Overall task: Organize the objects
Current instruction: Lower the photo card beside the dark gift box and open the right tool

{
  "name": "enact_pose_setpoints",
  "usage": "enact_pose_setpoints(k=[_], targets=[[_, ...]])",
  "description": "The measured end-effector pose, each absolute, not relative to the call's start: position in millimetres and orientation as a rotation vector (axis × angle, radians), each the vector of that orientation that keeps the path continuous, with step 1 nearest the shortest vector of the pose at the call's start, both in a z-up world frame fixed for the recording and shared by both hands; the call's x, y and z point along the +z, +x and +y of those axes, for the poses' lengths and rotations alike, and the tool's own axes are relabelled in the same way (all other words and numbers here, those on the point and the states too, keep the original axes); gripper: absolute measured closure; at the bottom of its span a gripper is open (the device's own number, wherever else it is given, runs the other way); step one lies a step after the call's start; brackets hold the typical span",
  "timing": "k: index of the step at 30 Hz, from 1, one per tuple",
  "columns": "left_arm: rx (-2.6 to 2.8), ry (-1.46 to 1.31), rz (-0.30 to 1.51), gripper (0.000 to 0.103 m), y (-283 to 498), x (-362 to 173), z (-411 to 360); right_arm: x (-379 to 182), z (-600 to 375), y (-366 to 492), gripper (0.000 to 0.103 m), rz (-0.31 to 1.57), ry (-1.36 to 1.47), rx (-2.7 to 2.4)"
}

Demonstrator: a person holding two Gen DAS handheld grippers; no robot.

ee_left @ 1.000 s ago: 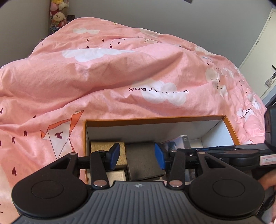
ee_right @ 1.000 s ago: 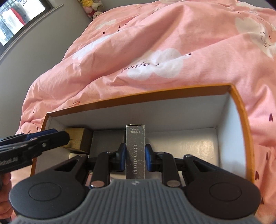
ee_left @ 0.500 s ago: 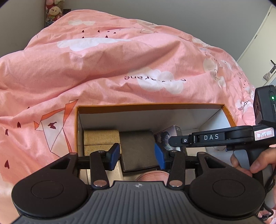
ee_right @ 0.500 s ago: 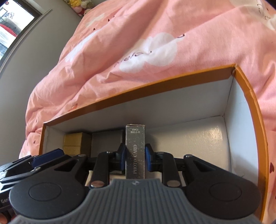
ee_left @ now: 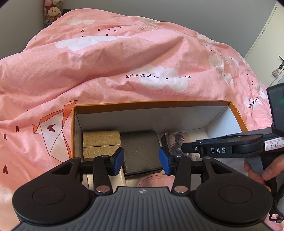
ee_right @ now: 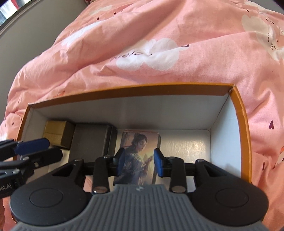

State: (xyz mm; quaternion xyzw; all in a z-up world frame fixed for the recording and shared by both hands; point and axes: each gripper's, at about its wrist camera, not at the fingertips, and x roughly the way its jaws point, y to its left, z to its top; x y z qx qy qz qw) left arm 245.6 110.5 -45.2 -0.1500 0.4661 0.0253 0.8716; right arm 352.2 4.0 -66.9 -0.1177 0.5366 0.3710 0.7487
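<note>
Left wrist view: one orange-rimmed cardboard box (ee_left: 152, 104) with white inner walls sits on a pink quilt (ee_left: 106, 67) printed with white clouds. Three items lie in a row on its floor: a gold box (ee_left: 101, 142) at the left, a dark grey box (ee_left: 142, 151) in the middle, and a card pack (ee_left: 175, 140) showing a painted figure to the right of centre. A plush toy (ee_left: 52, 12) sits in the upper left corner. The left gripper (ee_left: 141, 160) fills the lower frame, its blue pads spread apart with the dark grey box seen between them; I cannot tell whether they touch it. The right gripper (ee_left: 189, 147) reaches in from the right edge, held by a hand (ee_left: 262, 168), and covers part of the card pack.

Right wrist view: the same box (ee_right: 131, 90) spans the middle, holding the same three items: gold box (ee_right: 58, 131) far left, dark grey box (ee_right: 92, 140) beside it, card pack (ee_right: 140, 149) at centre, lying flat and face up. The box floor to the right is bare. The right gripper (ee_right: 139, 163) is opening, its blue pads parted on either side of the card pack with a gap at each side, gripping nothing. The left gripper's fingers (ee_right: 33, 148) enter from the left edge, in front of the gold box.
</note>
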Motion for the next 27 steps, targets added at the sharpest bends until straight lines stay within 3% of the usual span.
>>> enact_pose_setpoints(k=[5,8,10,23,27], targets=[[0.052,-0.312,0.975,0.052,245.7,-45.0,110.4,-75.3,3.9,348.6,0.066,1.218,-0.271,0.798],[0.05,-0.312,0.978,0.052,245.6,-45.5,110.2,-77.4,3.7,347.8,0.082,1.205,-0.253,0.78],[0.046,-0.315,0.979,0.052,245.4,-45.7,110.4,-79.6,4.0,350.2,0.087,1.214,-0.22,0.773],[0.037,-0.311,0.988,0.051,243.5,-47.7,108.3,-86.7,1.5,354.9,0.088,1.249,-0.11,0.726],[0.024,-0.288,0.986,0.049,236.8,-44.1,105.8,-75.2,1.5,343.6,0.079,1.196,-0.224,0.784]])
